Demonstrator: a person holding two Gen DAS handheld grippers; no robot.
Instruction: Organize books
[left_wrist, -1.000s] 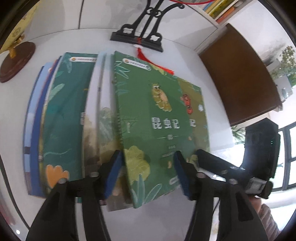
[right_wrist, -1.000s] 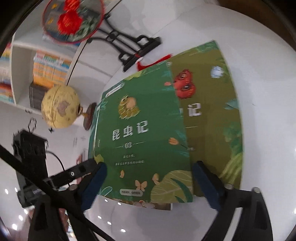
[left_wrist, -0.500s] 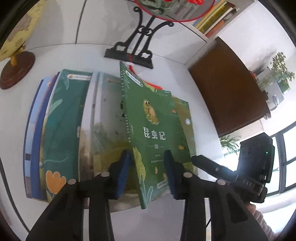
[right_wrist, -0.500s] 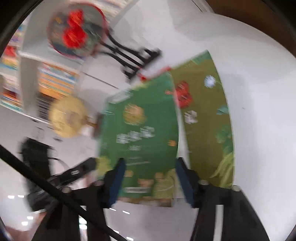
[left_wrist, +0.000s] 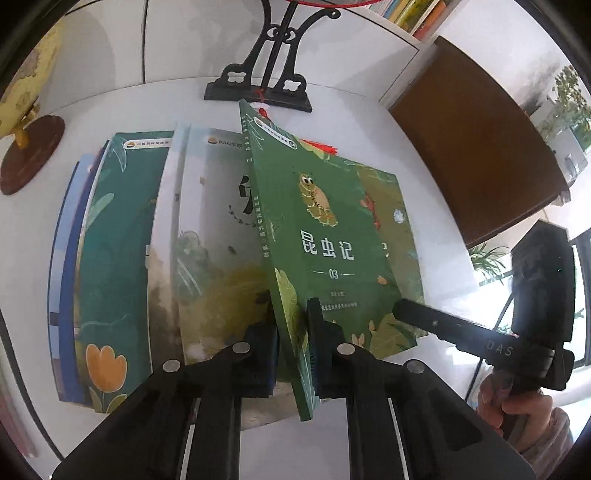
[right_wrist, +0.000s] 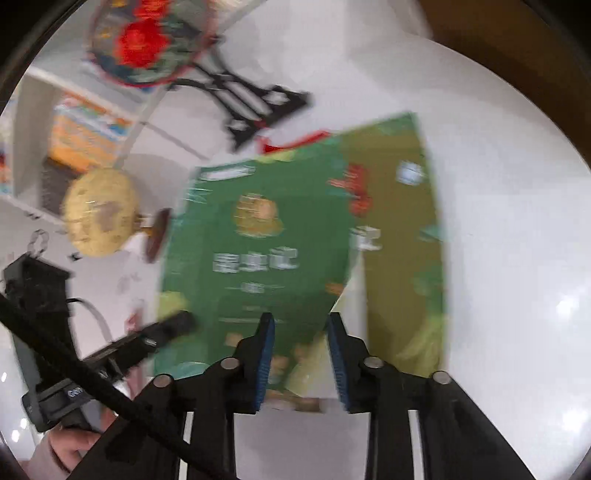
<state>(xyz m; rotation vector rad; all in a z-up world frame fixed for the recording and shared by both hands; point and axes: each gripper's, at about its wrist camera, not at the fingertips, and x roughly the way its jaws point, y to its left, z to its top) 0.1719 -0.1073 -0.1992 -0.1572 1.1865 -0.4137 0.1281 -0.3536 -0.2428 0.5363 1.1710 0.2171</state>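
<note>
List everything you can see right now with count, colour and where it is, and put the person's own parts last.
green insect book: one, green, tilted up on edge, clamped at its bottom edge
olive book: one, olive green, flat on the table beneath it
other books: at least three, teal, pale, blue, overlapping to the left
globe: one, yellow, brown base, far left
fan stand: one, black, behind the books
table: one, white
cabinet: one, brown, right
left hand-held gripper: shut on the green insect book
right hand-held gripper: jaws closing at the book's lower corner; blur hides any contact
hand: one, holding the right gripper
</note>
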